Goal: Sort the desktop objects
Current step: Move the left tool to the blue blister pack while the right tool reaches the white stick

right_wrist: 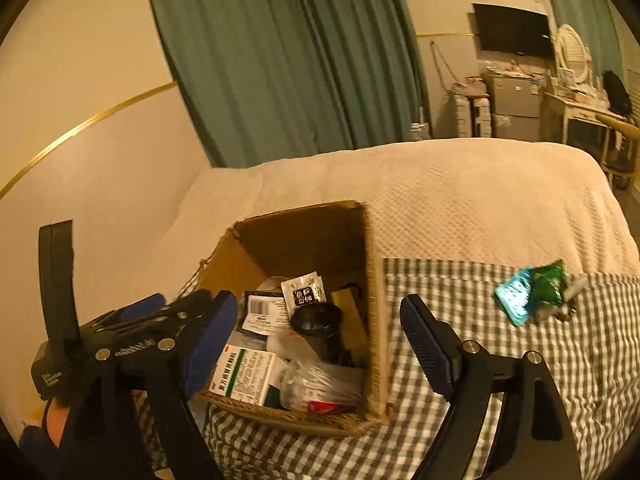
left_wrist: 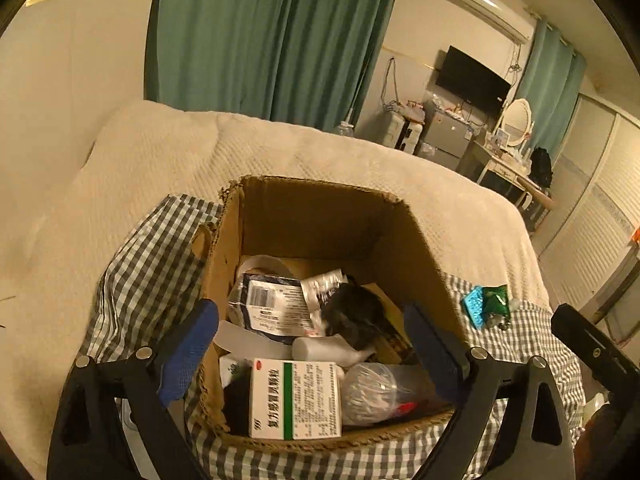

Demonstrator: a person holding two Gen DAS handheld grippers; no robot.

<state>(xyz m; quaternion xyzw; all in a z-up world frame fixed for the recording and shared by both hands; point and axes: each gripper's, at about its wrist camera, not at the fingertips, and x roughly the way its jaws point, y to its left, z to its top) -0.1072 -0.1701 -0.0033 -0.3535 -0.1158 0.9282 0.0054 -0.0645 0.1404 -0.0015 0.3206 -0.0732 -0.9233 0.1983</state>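
Observation:
An open cardboard box [left_wrist: 312, 216] [right_wrist: 376, 320] stands on a grey checked cloth [left_wrist: 152, 264] [right_wrist: 480, 360]. Inside lie a white and green medicine box [left_wrist: 295, 399] [right_wrist: 246, 376], a white bottle [left_wrist: 332, 349], a dark cup [right_wrist: 318, 330], sachets [right_wrist: 302, 292] and a clear bag [left_wrist: 372, 392]. My left gripper [left_wrist: 316, 356] is open and empty above the box; it also shows in the right wrist view [right_wrist: 160, 312]. My right gripper [right_wrist: 316, 344] is open and empty over the box's right wall. A blue and green wrapper bundle [left_wrist: 486, 306] [right_wrist: 532, 292] lies on the cloth to the right.
The cloth lies on a cream bedspread [left_wrist: 200, 152] [right_wrist: 460, 200]. Green curtains [left_wrist: 260, 40] hang behind. A TV [left_wrist: 472, 80], a cabinet and a dressing table [left_wrist: 508, 160] stand at the far right. The right gripper's body [left_wrist: 592, 348] shows at the left wrist view's right edge.

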